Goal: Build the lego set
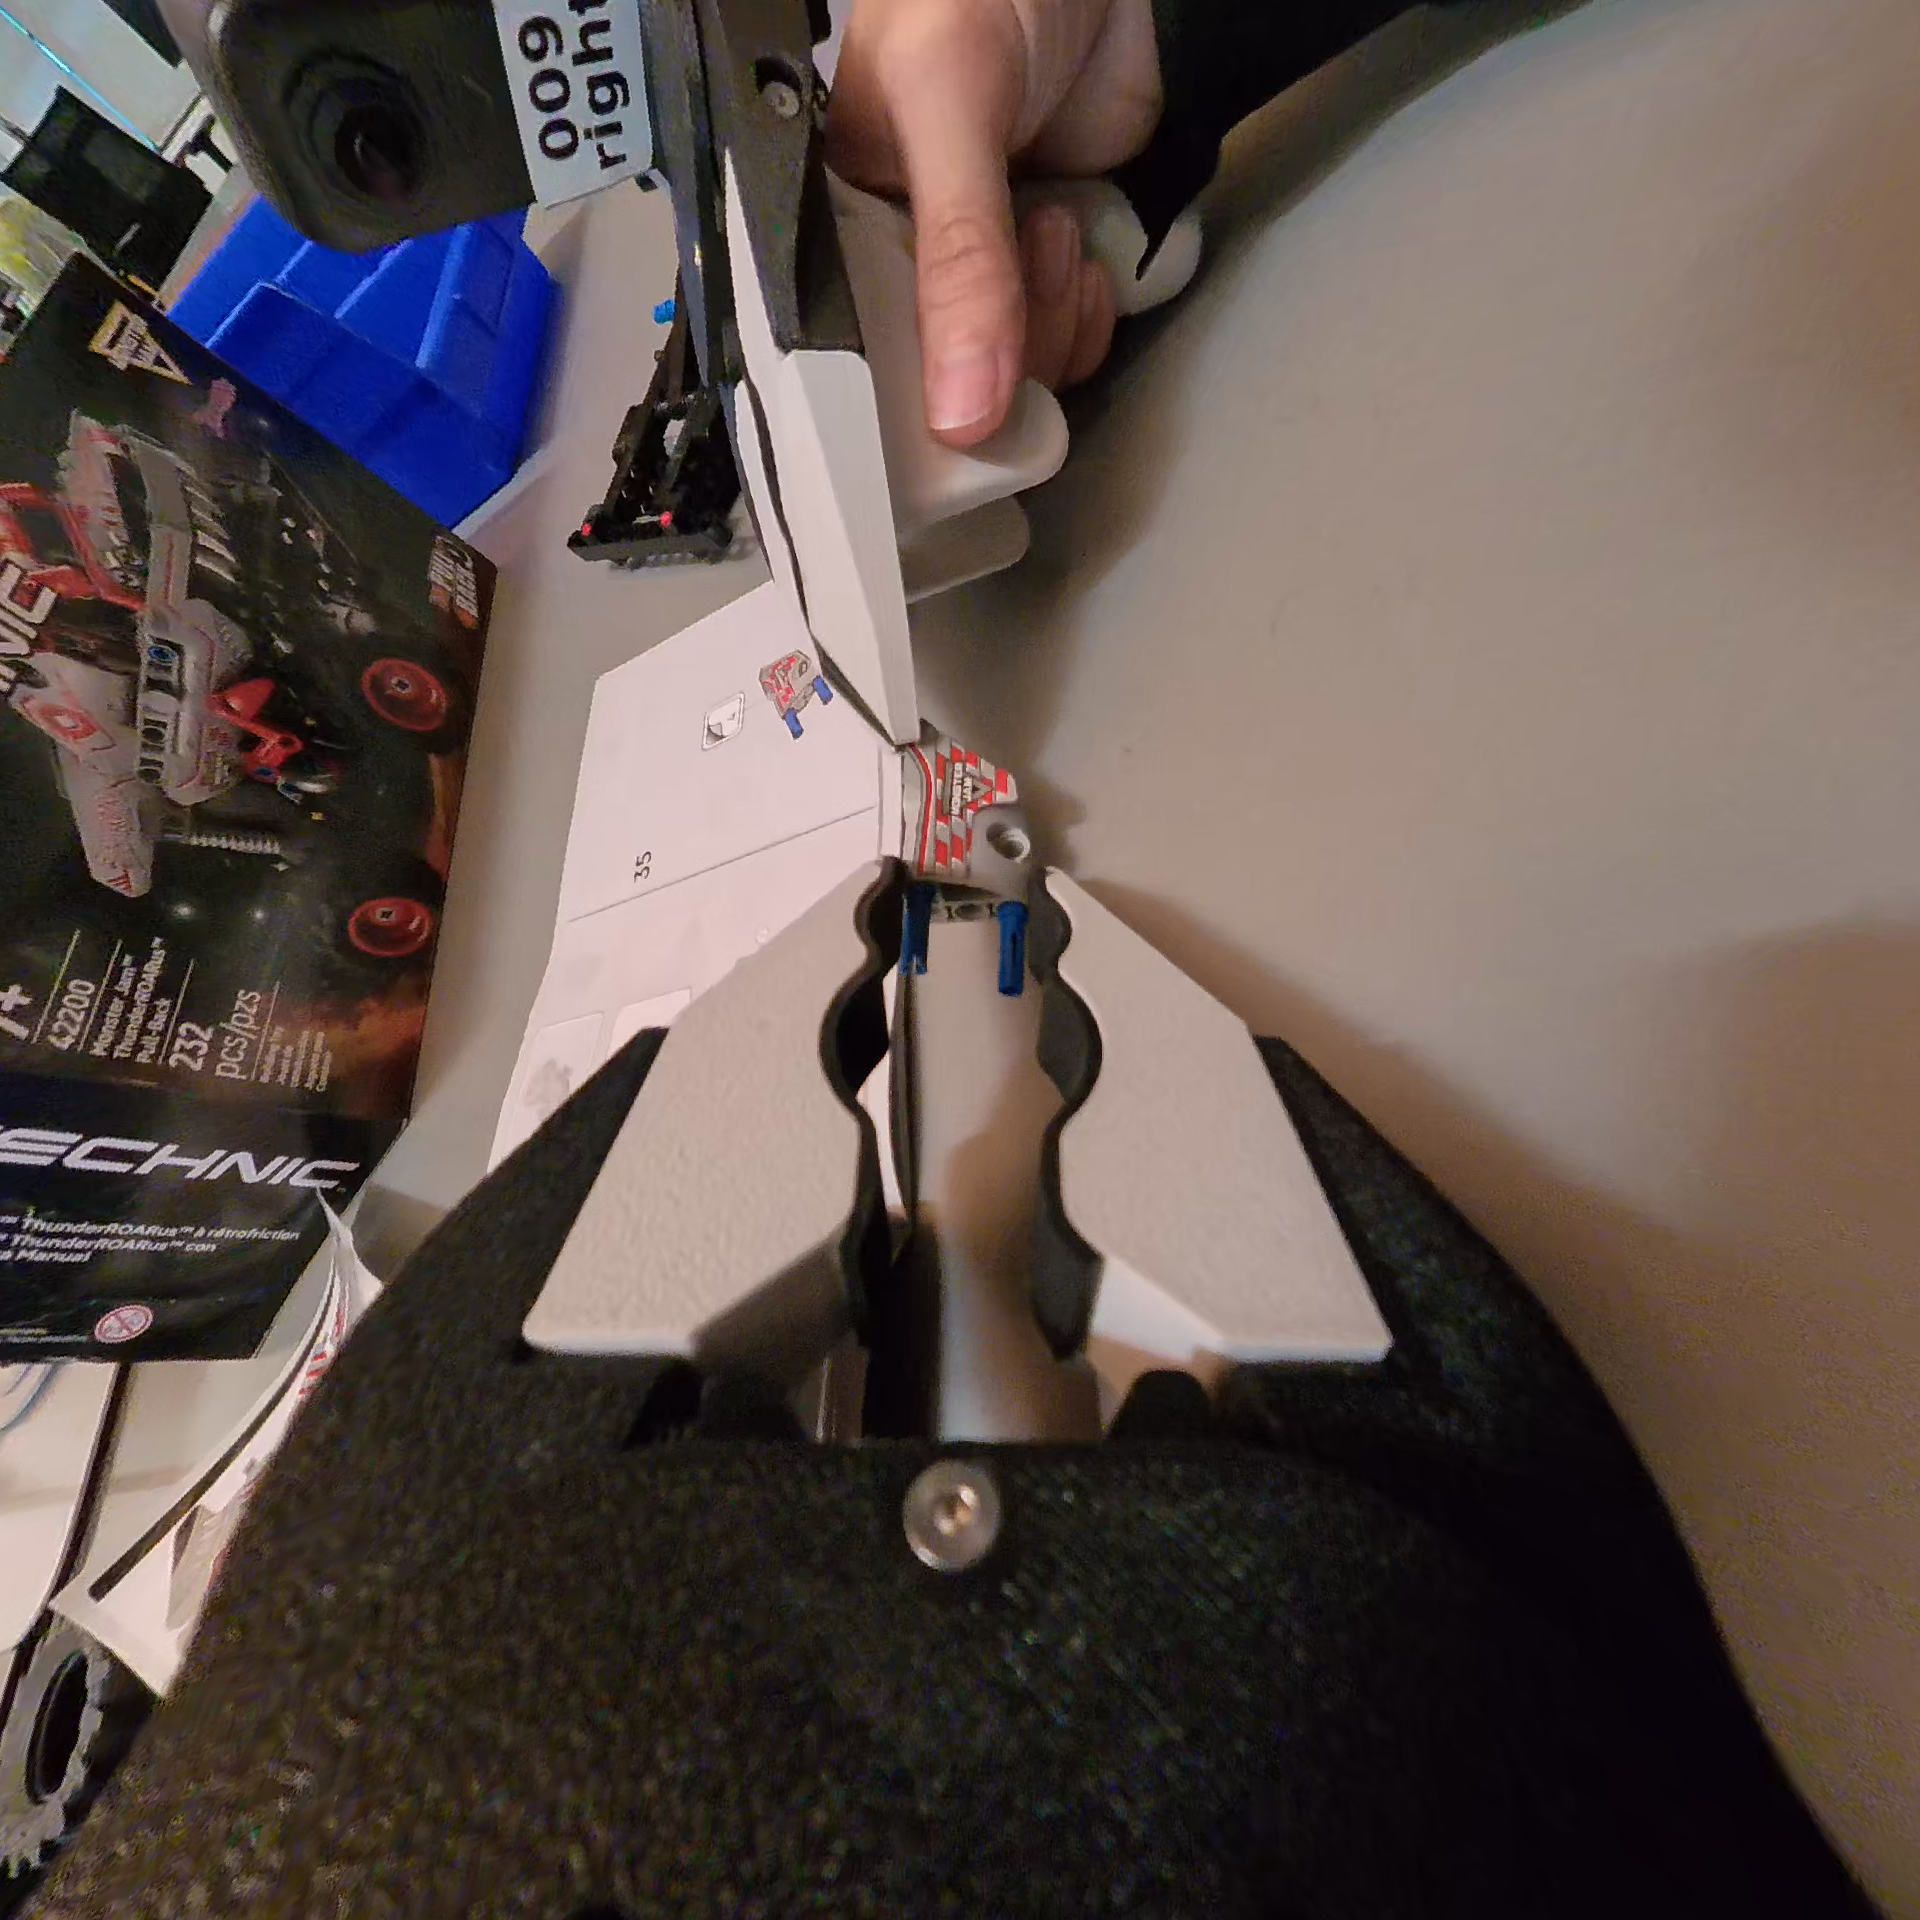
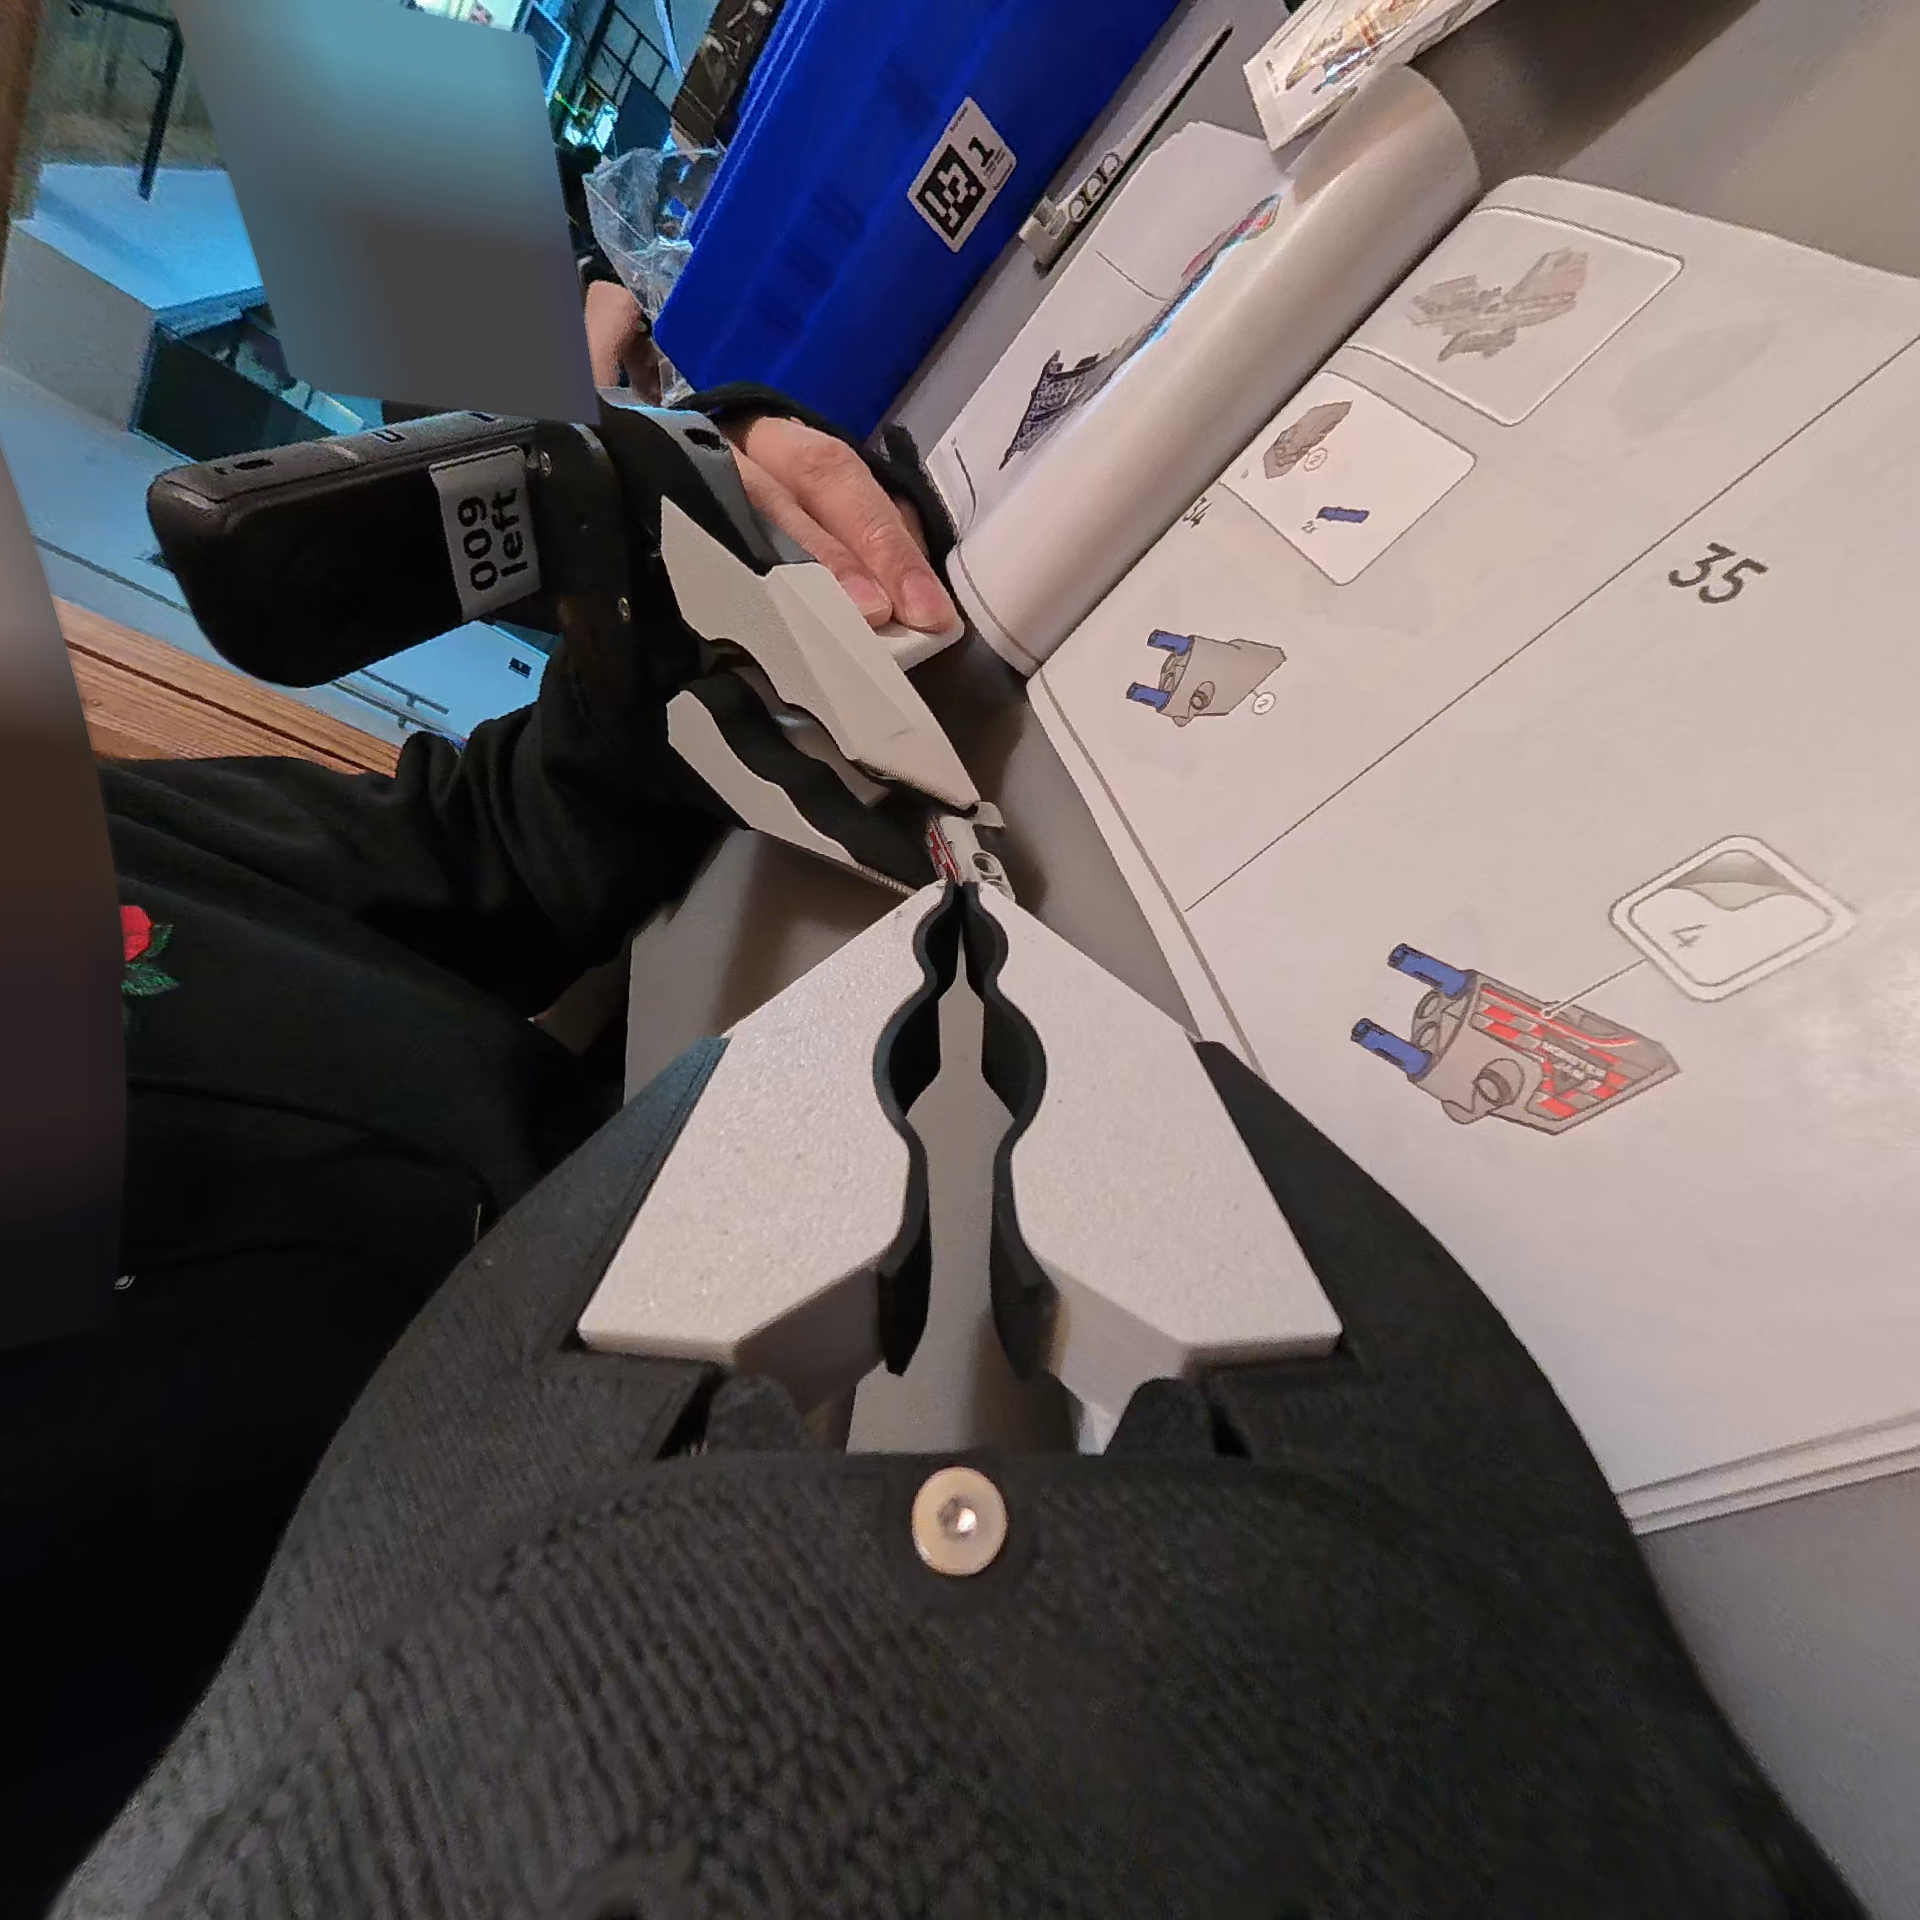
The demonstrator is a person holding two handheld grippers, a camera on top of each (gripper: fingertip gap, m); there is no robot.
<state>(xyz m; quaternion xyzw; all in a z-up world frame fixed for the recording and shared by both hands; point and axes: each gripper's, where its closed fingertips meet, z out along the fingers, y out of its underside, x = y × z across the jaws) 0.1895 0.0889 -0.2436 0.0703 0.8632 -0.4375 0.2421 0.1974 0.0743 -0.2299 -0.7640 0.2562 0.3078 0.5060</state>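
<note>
The left gripper [image 1: 961, 883] pinches the grey panel [image 1: 961, 821] at its near edge, blue pins [image 1: 1008, 943] pointing back between its fingers, held just above the table [image 1: 1455, 623] beside the open manual [image 1: 717, 790]. The right gripper [image 2: 961, 902], tips pressed together, touches the panel's far corner; whether it pinches the sticker edge I cannot tell. This looks like the sticker step, so next the sticker needs rubbing flat before the panel joins the black chassis [image 1: 665, 488] farther off.

Lettering on box [image 1: 208, 831], booklet [image 2: 1558, 831], gripper labels [image 1: 566, 94]

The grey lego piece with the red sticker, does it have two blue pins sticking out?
Yes, two blue pins stick out of the grey piece toward the left gripper.
</note>
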